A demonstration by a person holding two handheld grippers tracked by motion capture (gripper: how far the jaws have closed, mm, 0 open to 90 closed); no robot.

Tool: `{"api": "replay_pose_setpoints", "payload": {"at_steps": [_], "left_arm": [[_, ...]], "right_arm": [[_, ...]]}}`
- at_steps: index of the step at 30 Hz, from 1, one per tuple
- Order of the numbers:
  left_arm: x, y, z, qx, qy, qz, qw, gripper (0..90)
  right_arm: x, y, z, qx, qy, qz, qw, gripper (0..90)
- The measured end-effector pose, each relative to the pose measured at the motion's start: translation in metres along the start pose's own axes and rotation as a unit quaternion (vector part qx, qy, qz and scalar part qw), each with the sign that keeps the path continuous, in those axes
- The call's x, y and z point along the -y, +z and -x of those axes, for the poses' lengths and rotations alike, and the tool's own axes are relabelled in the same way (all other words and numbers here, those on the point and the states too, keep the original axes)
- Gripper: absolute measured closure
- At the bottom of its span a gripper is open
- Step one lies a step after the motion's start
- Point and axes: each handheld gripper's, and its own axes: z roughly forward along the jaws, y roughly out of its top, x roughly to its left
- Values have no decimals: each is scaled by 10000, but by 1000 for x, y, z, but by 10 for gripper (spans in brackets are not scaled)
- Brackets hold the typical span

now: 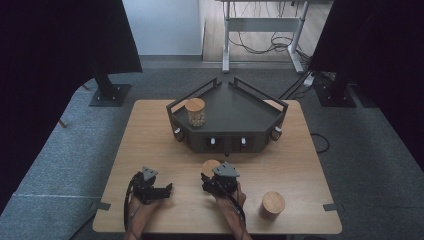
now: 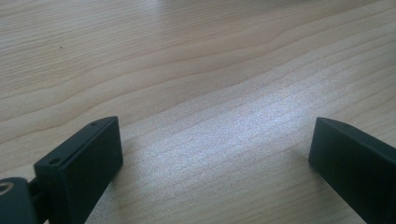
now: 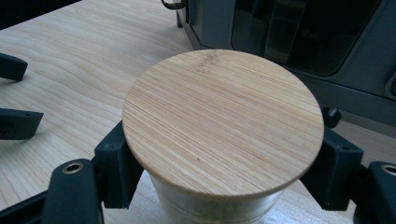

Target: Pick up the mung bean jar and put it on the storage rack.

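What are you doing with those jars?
A person holds a hand-held gripper in each hand at a wooden table. The right hand-held gripper is shut on a jar with a bamboo lid, just in front of the dark tray. The left hand-held gripper is open over bare table.

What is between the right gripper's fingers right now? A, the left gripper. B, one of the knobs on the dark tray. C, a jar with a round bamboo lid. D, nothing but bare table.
C: in the right gripper view, the right gripper has its fingers pressed on either side of the jar with a round bamboo lid, just below the lid, in front of the dark tray.
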Motion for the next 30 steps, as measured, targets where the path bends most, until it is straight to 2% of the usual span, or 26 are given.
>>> {"api": "replay_pose_setpoints", "payload": {"at_steps": [10, 22, 30], "left_arm": [[0, 0, 0, 10, 12, -1, 10000, 26], [0, 0, 0, 12, 15, -2, 10000, 25], [0, 0, 0, 20, 22, 2, 10000, 25]], "right_arm": [[-3, -5, 1, -16, -49, 27, 10000, 248], [-19, -16, 1, 19, -235, 111, 9997, 248], [-30, -23, 4, 2, -266, 132, 9996, 248]]}}
